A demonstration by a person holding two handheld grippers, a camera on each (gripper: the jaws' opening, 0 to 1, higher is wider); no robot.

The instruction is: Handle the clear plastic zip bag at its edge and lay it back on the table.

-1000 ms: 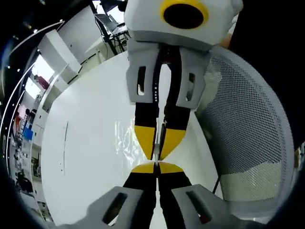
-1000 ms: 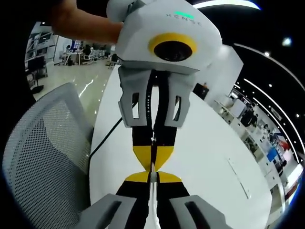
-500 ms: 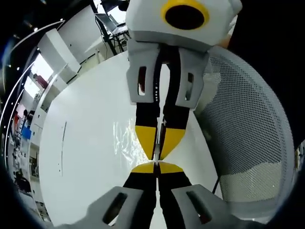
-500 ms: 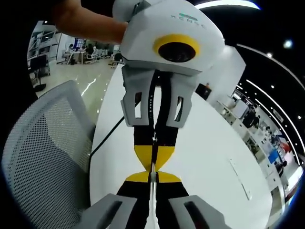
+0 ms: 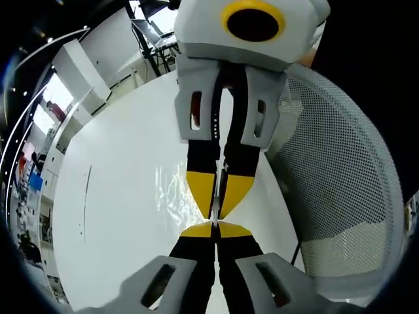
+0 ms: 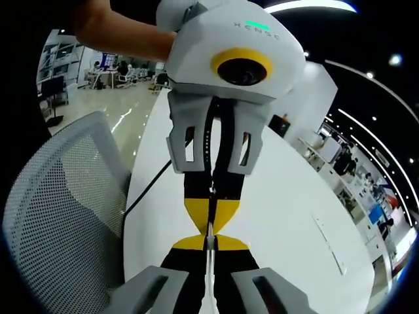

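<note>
The clear plastic zip bag [image 5: 169, 190] hangs as crinkled film above the white table [image 5: 118, 216], held by its edge between the two grippers, which meet tip to tip. My left gripper [image 5: 216, 227] is shut on that edge from below in the left gripper view, and my right gripper [image 5: 218, 208] comes down from the top, also shut on it. In the right gripper view the right gripper [image 6: 209, 241] pinches the bag [image 6: 209, 275], seen edge-on as a thin pale strip between its jaws. The left gripper [image 6: 211, 222] faces it, closed on the same edge.
A grey mesh chair back [image 5: 340, 190] stands close beside the table's edge, also seen as the chair [image 6: 59, 209]. A black cable [image 6: 147, 190] runs over the table's [image 6: 288, 216] rim. A person's arm [image 6: 124, 33] holds the left gripper. Office furniture lies far behind.
</note>
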